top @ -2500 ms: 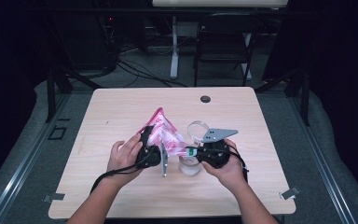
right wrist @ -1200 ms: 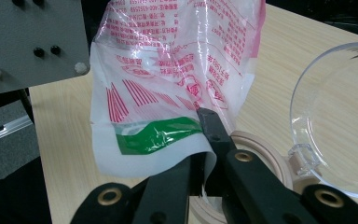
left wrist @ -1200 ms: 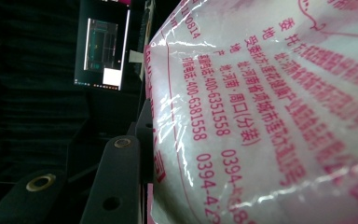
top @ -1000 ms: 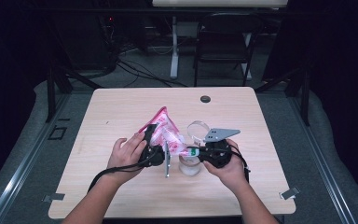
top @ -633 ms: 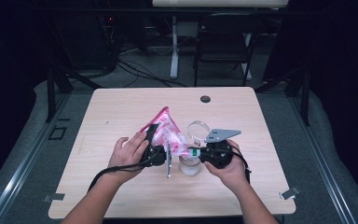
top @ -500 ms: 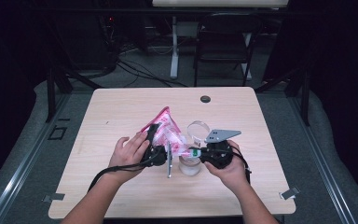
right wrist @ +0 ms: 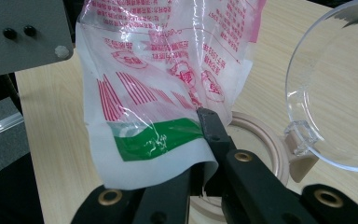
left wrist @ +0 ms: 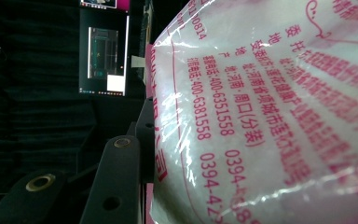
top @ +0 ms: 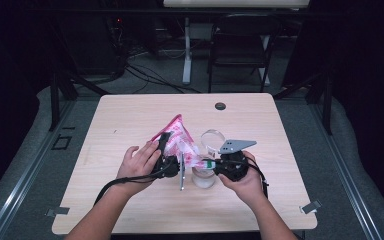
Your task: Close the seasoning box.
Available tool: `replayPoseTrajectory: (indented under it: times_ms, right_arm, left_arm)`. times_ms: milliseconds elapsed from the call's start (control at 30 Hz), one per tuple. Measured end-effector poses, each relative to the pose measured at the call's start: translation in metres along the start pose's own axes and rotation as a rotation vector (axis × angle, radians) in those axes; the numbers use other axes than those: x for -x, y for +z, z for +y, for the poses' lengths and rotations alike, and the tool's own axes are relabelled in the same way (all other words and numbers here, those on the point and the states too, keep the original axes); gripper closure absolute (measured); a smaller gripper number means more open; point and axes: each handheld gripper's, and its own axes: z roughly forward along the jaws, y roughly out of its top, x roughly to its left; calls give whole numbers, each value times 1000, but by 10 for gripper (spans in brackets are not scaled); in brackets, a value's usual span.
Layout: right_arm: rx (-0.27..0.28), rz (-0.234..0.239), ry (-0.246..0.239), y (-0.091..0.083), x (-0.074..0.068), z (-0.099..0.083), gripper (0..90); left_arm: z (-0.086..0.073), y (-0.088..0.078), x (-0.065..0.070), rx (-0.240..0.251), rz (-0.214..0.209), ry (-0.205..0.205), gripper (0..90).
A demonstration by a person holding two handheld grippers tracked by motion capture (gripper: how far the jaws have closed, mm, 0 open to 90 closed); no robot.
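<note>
Between my right jaws I am pinching the lower corner of the printed plastic bag [right wrist: 158, 88], clenched tight on the film just above the open mouth of the jar [right wrist: 256, 135]. My right gripper [top: 211, 163] is holding that corner over the jar's pale rim, while my left gripper [top: 166, 150] is grasping the body of the bag higher up, its jaws partly spread around the full pouch and tilting it toward the jar. In the left gripper view the white granules are pressing against the film right beside my jaw.

For the pour, I judge that I should be keeping the pinched corner directly above the opening and raising the far end slowly, so the contents are running to the corner rather than bulging sideways. Whether the corner is already cut open I cannot tell; the film is folding over my jaw tip there.

Just beyond my right jaws the clear hinged lid [right wrist: 335, 84] is standing up off the rim, close enough to catch the bag if I swing outward. The grey plate [right wrist: 23, 32] of my left gripper is crowding the other side. The table [top: 130, 115] around us is bare apart from a dark round grommet [top: 220, 106] well away.
</note>
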Motion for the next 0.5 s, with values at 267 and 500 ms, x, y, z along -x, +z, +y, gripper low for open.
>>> replayPoseTrajectory:
  times_ms: [267,500]
  right_arm:
    - [-5,-1,-4,1,0,0,900]
    - [-4,-2,-5,2,0,0,900]
  left_arm:
    - [0,0,0,0,2,2,632]
    - [-1,-1,-1,-4,3,2,632]
